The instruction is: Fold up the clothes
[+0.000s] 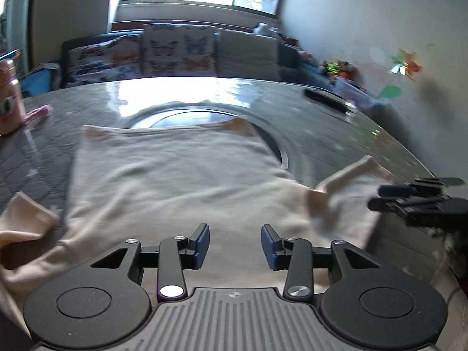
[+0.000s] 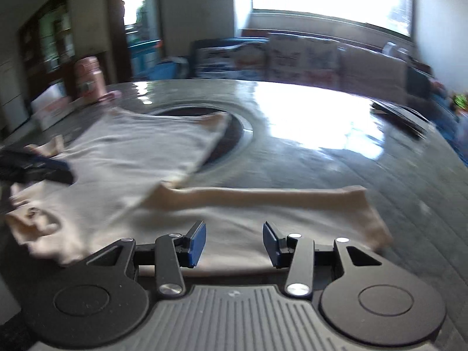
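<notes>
A cream long-sleeved shirt (image 1: 175, 172) lies spread flat on the round grey table (image 1: 336, 134), hem toward the far side. My left gripper (image 1: 235, 244) is open and empty, hovering over the shirt's near edge. One sleeve (image 1: 26, 222) lies at the left, the other (image 1: 348, 181) at the right. My right gripper (image 2: 234, 242) is open and empty just above the right sleeve (image 2: 263, 201), which stretches out sideways. The shirt body (image 2: 140, 152) shows left of it. Each gripper appears in the other's view, the right one (image 1: 380, 196) and the left one (image 2: 65, 172).
A round inset turntable (image 1: 190, 117) sits mid-table, partly under the shirt. A pink bottle (image 1: 8, 99) stands at the far left with a pink item (image 1: 38, 114) beside it. A dark flat remote-like object (image 1: 327, 98) lies far right. A sofa with butterfly cushions (image 1: 175, 49) is behind.
</notes>
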Action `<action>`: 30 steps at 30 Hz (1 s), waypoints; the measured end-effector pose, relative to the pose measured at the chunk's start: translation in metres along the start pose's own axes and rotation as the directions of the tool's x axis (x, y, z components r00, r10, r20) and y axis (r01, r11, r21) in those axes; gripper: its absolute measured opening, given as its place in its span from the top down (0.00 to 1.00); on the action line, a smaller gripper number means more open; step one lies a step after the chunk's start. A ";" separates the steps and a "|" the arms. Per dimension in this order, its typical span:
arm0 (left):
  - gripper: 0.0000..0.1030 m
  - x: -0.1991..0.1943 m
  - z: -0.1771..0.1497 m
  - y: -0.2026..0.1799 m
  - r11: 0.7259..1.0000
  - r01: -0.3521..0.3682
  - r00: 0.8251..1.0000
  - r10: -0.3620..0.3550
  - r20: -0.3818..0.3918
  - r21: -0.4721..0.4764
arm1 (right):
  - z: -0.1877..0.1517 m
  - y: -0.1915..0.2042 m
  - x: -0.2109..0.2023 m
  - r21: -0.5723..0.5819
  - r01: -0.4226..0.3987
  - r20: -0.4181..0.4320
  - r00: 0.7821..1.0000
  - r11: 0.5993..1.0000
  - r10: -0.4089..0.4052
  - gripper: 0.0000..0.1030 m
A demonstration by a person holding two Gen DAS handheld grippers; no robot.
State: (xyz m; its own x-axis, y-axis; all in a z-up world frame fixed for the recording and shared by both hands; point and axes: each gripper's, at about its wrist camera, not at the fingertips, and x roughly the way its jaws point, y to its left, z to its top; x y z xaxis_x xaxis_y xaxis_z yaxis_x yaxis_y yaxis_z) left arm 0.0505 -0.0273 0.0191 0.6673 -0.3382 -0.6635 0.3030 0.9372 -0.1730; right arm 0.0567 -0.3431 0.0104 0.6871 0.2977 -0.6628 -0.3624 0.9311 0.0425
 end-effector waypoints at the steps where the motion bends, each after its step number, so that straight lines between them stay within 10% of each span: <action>1: 0.58 0.002 -0.001 -0.006 1.000 0.012 1.000 -0.012 -0.003 0.011 | -0.002 -0.006 0.002 0.012 0.016 -0.005 1.000 1.000 -0.016 0.58; 18: 0.52 0.013 -0.021 -0.047 0.991 0.012 0.999 -0.007 -0.040 0.137 | -0.016 -0.090 0.008 0.256 0.225 -0.005 0.973 0.940 -0.231 0.61; 23: 0.50 0.014 -0.020 -0.049 0.991 0.013 0.999 -0.008 -0.039 0.136 | -0.017 -0.089 0.012 0.264 0.235 0.010 0.969 0.935 -0.247 0.89; 30: 0.48 0.017 -0.020 -0.059 0.987 0.015 0.999 -0.009 -0.039 0.161 | -0.009 -0.093 -0.006 0.279 0.228 0.070 0.964 0.933 -0.256 0.96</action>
State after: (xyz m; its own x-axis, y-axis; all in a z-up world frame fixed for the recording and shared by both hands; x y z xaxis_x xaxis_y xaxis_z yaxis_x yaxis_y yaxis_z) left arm 0.0304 -0.0869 0.0031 0.6377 -0.3432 -0.6896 0.4189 0.9058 -0.0634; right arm 0.0801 -0.4333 0.0037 0.7991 0.0633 -0.5979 -0.0059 0.9952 0.0975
